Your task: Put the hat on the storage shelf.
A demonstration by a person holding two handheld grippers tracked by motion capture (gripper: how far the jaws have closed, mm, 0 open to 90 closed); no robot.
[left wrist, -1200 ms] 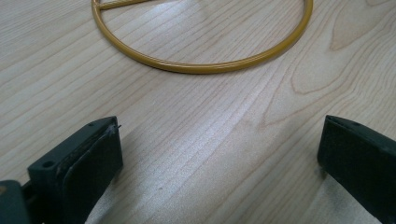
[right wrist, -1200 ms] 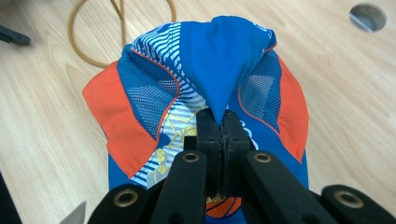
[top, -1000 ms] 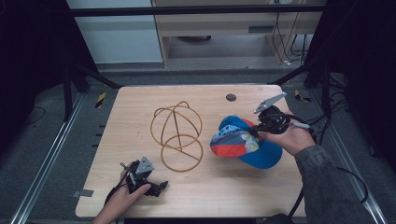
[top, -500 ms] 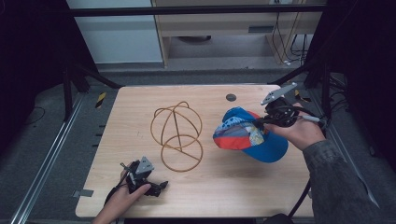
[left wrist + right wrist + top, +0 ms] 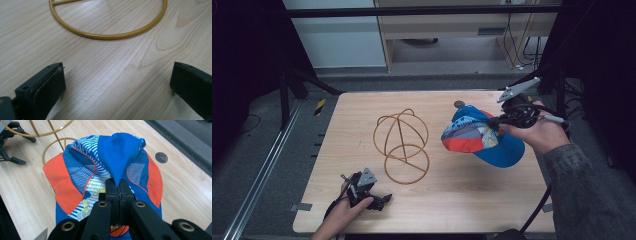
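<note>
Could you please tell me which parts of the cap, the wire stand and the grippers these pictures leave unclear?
- Cap: its underside is hidden in the high view; the right gripper covers its lower middle in the right gripper view.
- Wire stand: the left gripper view's top edge cuts off everything above its base ring.
- Left gripper: too small in the high view to judge its jaws.

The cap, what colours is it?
The cap is blue and orange with white stripes and mesh panels, clearest in the right gripper view.

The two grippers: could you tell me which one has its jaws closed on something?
The right gripper, pinching the blue fabric of the cap. The left gripper rests open on the table.
</note>
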